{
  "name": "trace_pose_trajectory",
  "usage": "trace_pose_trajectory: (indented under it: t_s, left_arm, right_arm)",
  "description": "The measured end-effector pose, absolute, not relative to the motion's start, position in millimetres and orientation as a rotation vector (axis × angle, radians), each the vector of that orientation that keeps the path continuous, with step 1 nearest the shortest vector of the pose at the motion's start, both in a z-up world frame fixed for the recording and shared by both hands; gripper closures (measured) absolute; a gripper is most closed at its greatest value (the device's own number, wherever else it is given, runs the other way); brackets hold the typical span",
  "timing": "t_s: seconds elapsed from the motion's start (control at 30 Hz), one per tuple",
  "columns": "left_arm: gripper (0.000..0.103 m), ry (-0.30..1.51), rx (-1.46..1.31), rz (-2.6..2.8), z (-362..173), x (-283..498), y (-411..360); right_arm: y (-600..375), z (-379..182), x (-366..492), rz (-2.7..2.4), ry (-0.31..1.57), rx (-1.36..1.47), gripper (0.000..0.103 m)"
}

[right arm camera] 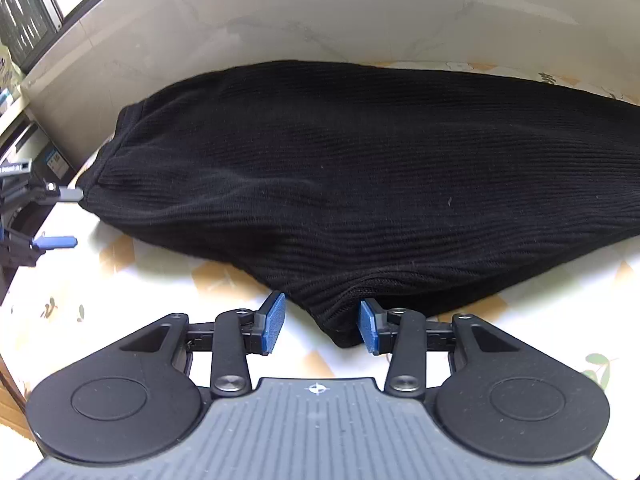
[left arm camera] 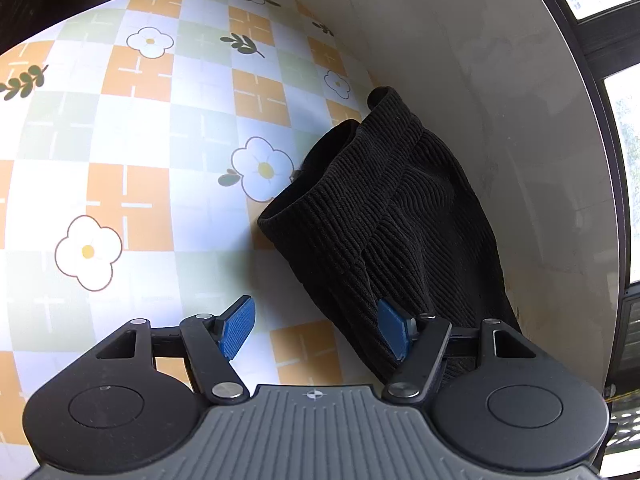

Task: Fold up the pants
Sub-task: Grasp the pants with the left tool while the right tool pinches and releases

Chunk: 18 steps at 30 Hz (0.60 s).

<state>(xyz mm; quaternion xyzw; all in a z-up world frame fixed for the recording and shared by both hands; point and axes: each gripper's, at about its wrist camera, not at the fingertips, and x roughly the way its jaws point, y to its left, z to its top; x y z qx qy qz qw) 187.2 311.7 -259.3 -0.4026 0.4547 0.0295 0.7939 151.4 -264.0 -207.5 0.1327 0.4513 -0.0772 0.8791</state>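
Left gripper (left arm camera: 316,330): jaws spread, nothing clamped. Its right pad rests against the near edge of the black ribbed pants (left arm camera: 384,208); its left pad stands over bare tabletop (left arm camera: 132,168).

Right gripper (right arm camera: 323,324): jaws part-way apart, straddling a near corner of the pants (right arm camera: 340,184). Cloth lies between the pads, but neither pad visibly presses on it; not yet a grasp.

Pants: dark knit, lying flat in a long heap on the flower-checked tabletop, close against the pale wall (left arm camera: 480,60) on the far side. A ribbed band stands open at the end seen from the left wrist view.

Other gripper, seen from the right wrist view at far left (right arm camera: 60,216): fingers open, just beside the end of the garment.

Step in hand, judged: taking hold of two points along the near edge for a fold.

Handling notes: seat each pad well past the hem before closing, so all layers are caught. Close both hands before lifting. Lift evenly, keeping the edge taut, since soft knit sags and slips.
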Motion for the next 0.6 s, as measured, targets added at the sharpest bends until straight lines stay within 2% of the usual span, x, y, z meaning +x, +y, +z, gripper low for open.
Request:
trace_pose_trajectory:
  t_s: [0.07,0.13,0.17,0.2,0.4,0.47,0.53,0.6]
  left_arm:
    - [0.034,0.978,-0.874,0.079,-263.6,190.7,308.3]
    - [0.033,0.968,-0.875,0.095,-265.3,193.6,307.2]
    - [0.033,0.959,-0.875,0.107,-265.9,195.6,306.4]
    - [0.032,0.95,-0.877,0.124,-265.6,197.8,305.9]
    - [0.031,0.902,-0.865,0.194,-266.4,212.1,301.2]
    - [0.057,0.877,-0.814,0.186,-259.2,215.2,295.3]
    - [0.067,0.858,-0.791,0.211,-253.2,215.9,290.3]
    - [0.071,0.838,-0.775,0.234,-243.6,212.6,287.0]
  right_arm:
    - [-263.4,-212.8,155.6,-0.159,0.955,0.27,0.063]
    - [-265.3,-212.6,154.0,-0.163,0.952,0.275,0.073]
    - [-268.2,-208.8,150.3,-0.163,0.947,0.28,0.083]
    - [-270.8,-206.2,146.4,-0.158,0.936,0.293,0.087]
    - [-283.5,-186.7,117.3,-0.137,0.866,0.356,0.091]
    - [-283.4,-187.6,113.9,-0.139,0.87,0.359,0.091]
    - [-282.5,-188.9,112.7,-0.144,0.872,0.369,0.091]
    - [-282.2,-188.4,111.5,-0.14,0.874,0.386,0.091]
